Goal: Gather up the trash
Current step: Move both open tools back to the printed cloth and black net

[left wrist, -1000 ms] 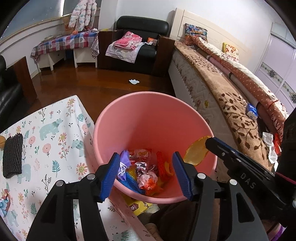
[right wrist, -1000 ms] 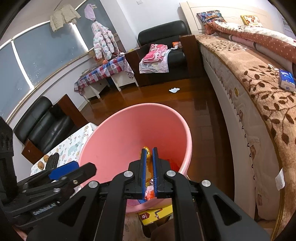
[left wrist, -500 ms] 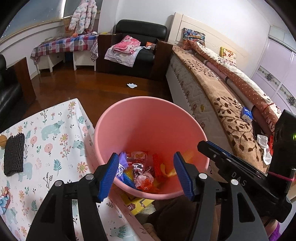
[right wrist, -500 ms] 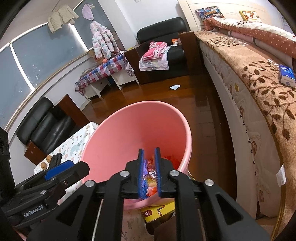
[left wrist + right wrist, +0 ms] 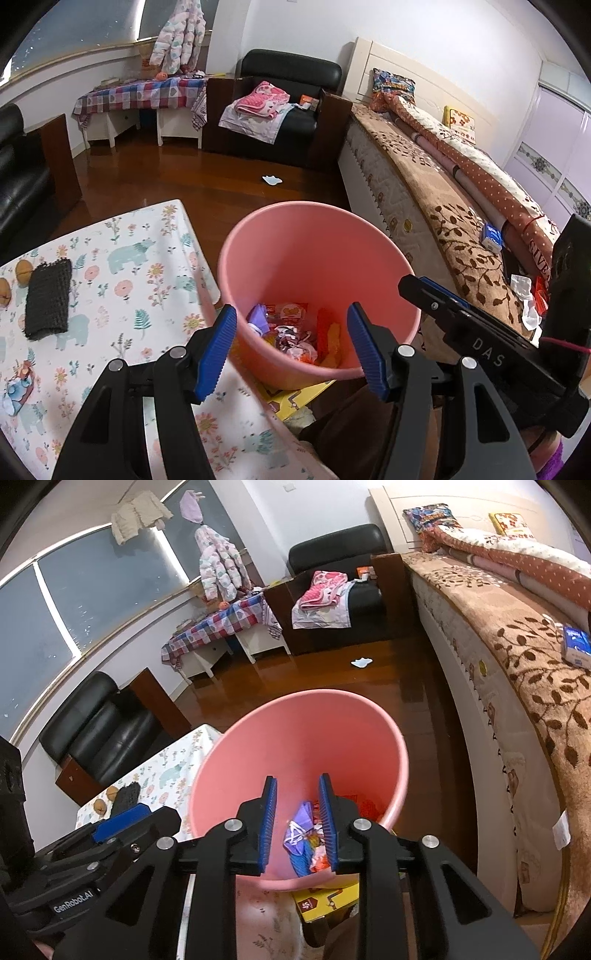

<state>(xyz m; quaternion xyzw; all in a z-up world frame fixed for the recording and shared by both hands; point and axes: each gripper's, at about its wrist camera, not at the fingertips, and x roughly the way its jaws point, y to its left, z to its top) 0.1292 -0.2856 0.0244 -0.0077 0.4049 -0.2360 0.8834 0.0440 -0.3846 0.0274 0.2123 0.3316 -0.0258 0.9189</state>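
Above the pink bin [image 5: 391,746], the right gripper [image 5: 297,821] hangs with its jaws parted and nothing between them. The left gripper [image 5: 291,349] (also empty) is spread wide over the near rim. Crumpled wrappers [image 5: 291,332] lie at the bin's bottom, beside the floral-clothed surface [image 5: 140,280].

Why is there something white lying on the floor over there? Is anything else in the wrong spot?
That white scrap lies alone on the wooden floor near the black armchair, not in the pink bin with the other wrappers, so it looks like dropped litter. More crumpled white bits sit on the bed.
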